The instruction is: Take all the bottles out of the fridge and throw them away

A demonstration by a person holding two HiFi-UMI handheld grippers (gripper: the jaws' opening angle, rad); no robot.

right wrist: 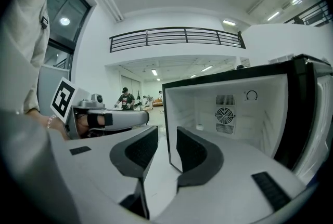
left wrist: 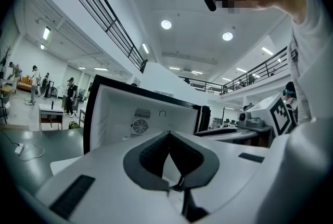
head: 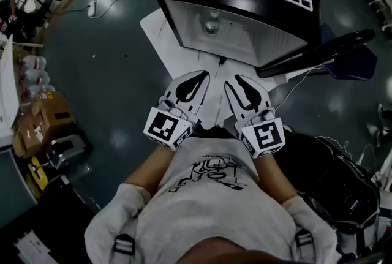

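Floor: dark, with a white sheet (head: 164,36) spread under the fridge.
Fridge (head: 245,4): small black cabinet with a pale interior, standing on the sheet, its opening facing the person.
Door (head: 318,51): swung wide open to the right, clear of the opening.
Left tool (head: 201,76): held level just short of the opening; its jaws meet at the tips and grip nothing.
Right tool (head: 236,81): beside the left one and angled slightly inward; its jaws stand apart with nothing between them.
Bottle (head: 211,26): the only one I can make out, inside the fridge and well back from the front edge.
Bottle axis: appears upright, since the head view shows its cap from above.
Bearing: straight ahead of both tools, a little closer to the left tool's line than the right's.
Nearer hand: about equal, so the right seems the likelier to reach in, being the one already parted.
Task state: judged near the start, with the bottle not yet taken out.
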